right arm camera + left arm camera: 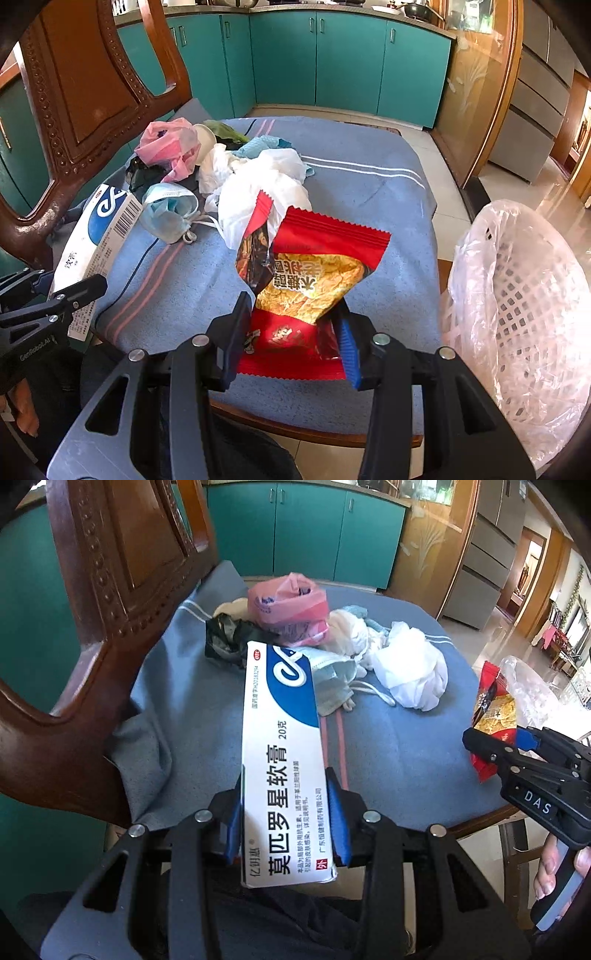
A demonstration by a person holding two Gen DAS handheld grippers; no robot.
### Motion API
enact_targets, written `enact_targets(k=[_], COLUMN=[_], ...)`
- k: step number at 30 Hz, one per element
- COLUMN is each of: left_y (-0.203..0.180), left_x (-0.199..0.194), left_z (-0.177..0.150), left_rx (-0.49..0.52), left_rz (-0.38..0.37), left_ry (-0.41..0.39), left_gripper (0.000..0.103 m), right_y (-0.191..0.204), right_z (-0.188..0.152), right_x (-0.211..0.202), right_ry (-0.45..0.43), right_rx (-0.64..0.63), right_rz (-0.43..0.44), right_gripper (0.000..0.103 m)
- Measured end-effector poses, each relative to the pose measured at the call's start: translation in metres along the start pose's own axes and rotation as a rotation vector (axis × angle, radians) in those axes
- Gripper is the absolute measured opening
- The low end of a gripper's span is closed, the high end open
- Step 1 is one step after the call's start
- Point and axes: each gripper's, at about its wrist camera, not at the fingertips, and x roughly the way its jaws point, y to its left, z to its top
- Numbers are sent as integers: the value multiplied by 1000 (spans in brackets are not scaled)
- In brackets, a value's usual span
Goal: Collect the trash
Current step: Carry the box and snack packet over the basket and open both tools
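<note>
We see left gripper point(284, 812) clamped on white ointment box point(280, 746), right gripper point(291, 343) pinching red snack wrapper point(310, 280), both above blue-clothed chair seat point(369, 206), lined white basket point(524, 306) at right.

- Near right of the blue cloth point(369, 177): bare, passable.
- Far left: trash pile point(236, 173) crowds the carved chair back point(85, 92).
- Right: lined basket point(524, 295) beside the seat, mouth unobstructed.

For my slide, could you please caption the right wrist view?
Right gripper holds a red snack wrapper beside the lined basket.
</note>
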Motion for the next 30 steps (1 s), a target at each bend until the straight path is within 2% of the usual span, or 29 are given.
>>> enact_targets(k=[20, 24, 27, 30], left_y=[2, -3, -11, -24], left_x=[-29, -41, -50, -57], left_z=[3, 6, 10, 17], left_rx=[-22, -23, -6, 21], left_rz=[19, 5, -20, -53], left_ry=[-100, -127, -139, -150], left_gripper=[40, 40, 40, 40], right_y=[3, -9, -31, -56], right_z=[-1, 4, 7, 9], right_x=[-15, -36, -61, -82], right_ry=[-30, -95, -184, -239], right_rx=[-16, 7, 71, 109], right_rz=[13, 12, 4, -39], right_gripper=[44, 44, 44, 44])
